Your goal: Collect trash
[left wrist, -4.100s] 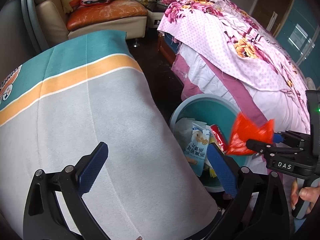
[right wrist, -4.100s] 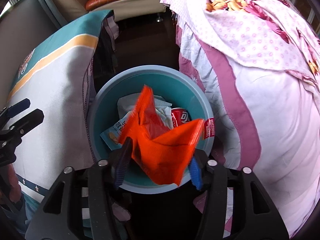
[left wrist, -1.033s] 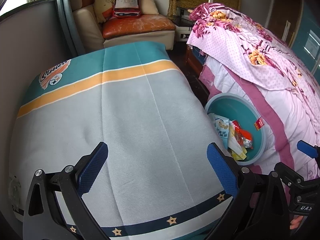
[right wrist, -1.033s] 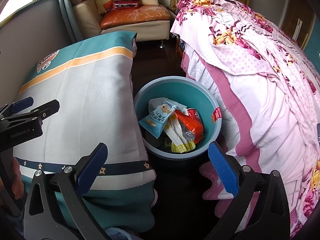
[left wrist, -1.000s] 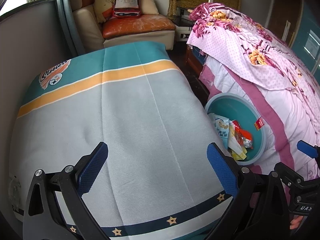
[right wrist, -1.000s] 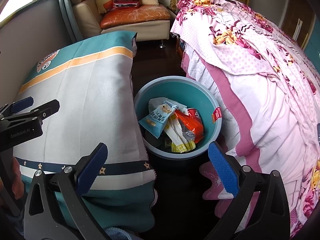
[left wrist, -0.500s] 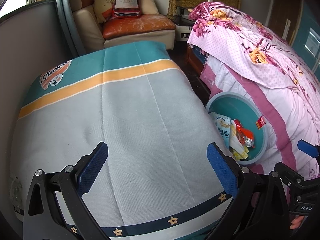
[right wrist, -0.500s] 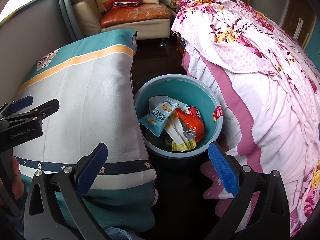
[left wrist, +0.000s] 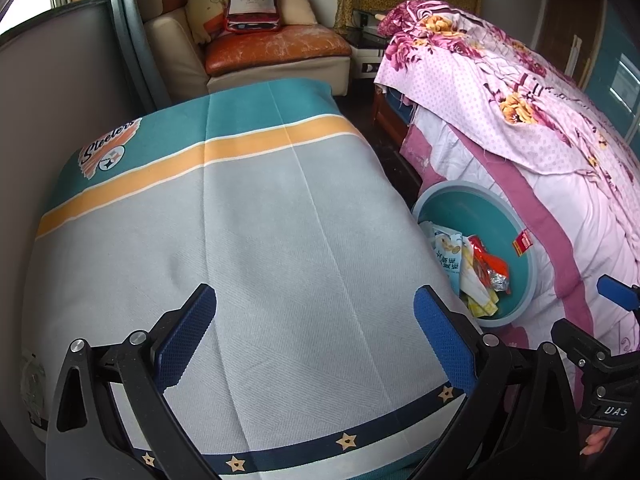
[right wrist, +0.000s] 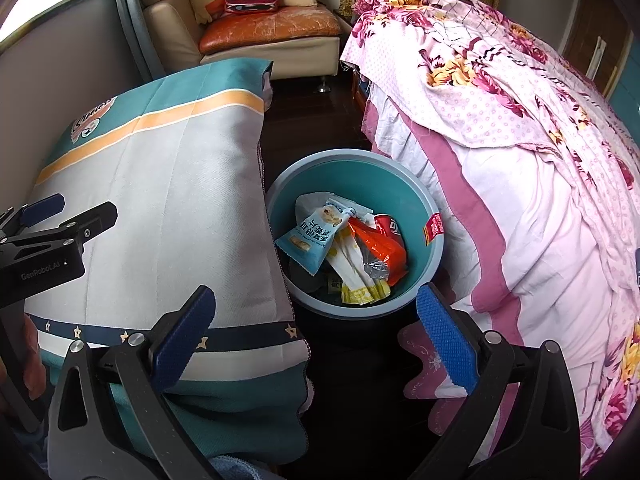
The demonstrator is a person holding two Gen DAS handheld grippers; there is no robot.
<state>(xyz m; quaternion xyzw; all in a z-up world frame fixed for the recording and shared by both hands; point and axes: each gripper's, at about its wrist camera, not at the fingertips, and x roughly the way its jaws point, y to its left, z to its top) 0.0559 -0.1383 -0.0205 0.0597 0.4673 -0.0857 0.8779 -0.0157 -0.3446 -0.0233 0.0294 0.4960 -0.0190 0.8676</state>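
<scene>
A teal round bin (right wrist: 416,196) (left wrist: 516,216) stands on the dark floor between a covered surface and a bed. Inside it lie an orange wrapper (right wrist: 380,246) (left wrist: 486,262), a light blue snack bag (right wrist: 310,236), a red can (right wrist: 388,224) and yellow-white packets (right wrist: 358,280). My right gripper (right wrist: 314,332) hovers above and in front of the bin, open and empty. Over the grey cloth my left gripper (left wrist: 316,334) is open with nothing between its fingers. The left gripper's tips (right wrist: 60,216) also show at the left edge of the right wrist view.
A grey, orange and teal cloth (left wrist: 240,220) covers the surface on the left. The bed with pink floral bedding (right wrist: 520,140) fills the right. A beige sofa with an orange cushion (left wrist: 276,46) stands at the back. Dark floor (right wrist: 312,112) runs between them.
Four seconds ago my right gripper held the orange wrapper over the bin; the wrapper now lies in the bin and the gripper is open. Both grippers have pulled back since; little moved in the last second.
</scene>
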